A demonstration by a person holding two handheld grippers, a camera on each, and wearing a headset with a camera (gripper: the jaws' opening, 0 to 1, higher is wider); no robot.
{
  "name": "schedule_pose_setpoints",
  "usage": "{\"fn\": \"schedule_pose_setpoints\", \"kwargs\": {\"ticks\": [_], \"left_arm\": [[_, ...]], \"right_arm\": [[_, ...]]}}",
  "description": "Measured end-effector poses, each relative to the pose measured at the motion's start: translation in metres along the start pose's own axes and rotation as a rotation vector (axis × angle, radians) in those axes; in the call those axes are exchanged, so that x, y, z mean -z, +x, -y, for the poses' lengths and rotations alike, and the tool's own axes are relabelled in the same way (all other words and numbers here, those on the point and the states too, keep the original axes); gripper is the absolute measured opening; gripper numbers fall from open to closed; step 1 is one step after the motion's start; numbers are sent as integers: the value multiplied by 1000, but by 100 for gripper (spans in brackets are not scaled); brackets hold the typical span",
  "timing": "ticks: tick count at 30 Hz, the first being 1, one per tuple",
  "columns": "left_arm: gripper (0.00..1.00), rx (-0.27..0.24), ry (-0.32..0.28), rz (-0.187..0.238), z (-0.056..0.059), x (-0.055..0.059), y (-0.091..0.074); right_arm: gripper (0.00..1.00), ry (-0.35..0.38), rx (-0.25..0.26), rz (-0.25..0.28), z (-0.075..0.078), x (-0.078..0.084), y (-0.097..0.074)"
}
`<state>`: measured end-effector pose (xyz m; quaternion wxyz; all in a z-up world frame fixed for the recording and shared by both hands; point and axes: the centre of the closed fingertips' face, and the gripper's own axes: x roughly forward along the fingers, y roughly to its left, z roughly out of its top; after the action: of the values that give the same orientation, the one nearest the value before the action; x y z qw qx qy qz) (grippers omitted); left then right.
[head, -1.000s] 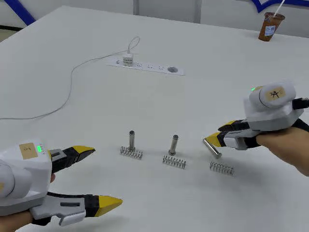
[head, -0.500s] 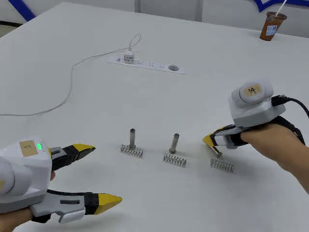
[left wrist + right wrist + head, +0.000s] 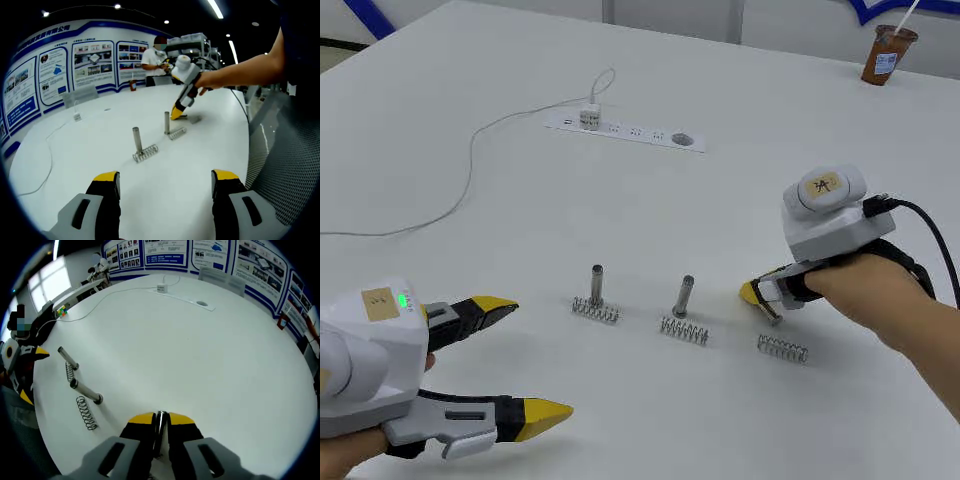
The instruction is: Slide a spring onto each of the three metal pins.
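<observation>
A white table (image 3: 740,200) carries three metal pins and three springs. The middle pin (image 3: 685,296) stands upright near the centre of the head view. The middle spring (image 3: 683,331) lies on its side just in front of the pin's base.

To the left of the middle pin, the left pin (image 3: 597,283) also stands upright. The left spring (image 3: 594,312) lies flat at its foot.

To the right of the middle pin, a person's hand (image 3: 860,295) holds the right gripper (image 3: 752,292). Its yellow-tipped jaws are pressed together on the third pin (image 3: 771,314), which is tilted. The pin's lower end is close to the table; I cannot tell whether it touches. The right spring (image 3: 783,348) lies flat, further right of the middle pin and a little nearer the person, apart from the tilted pin. Each spring rests loose on the table.

Well to the left of the middle pin and nearer the person, the left gripper (image 3: 532,360) hangs over the table with its jaws wide apart, holding nothing.

Far beyond the middle pin lies a white power strip (image 3: 630,132), and its cable (image 3: 470,170) trails off to the left. Beyond and to the right of the middle pin, a brown cup (image 3: 885,55) with a straw stands at the table's far edge.
</observation>
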<state>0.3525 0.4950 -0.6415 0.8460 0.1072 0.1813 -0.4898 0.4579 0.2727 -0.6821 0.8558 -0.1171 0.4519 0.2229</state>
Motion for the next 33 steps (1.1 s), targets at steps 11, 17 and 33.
{"fn": "schedule_pose_setpoints", "kwargs": {"ticks": [11,17,33], "left_arm": [[76,7,2,-2,0,1,2],[75,12,7,-10,1,0,2],[75,7,18,2,0,-7,0]], "right_arm": [[9,-58,41,-54,1,0,2],[9,-49,52,-80,0,1,1],[9,4,39,4,1,-2,-19]]}}
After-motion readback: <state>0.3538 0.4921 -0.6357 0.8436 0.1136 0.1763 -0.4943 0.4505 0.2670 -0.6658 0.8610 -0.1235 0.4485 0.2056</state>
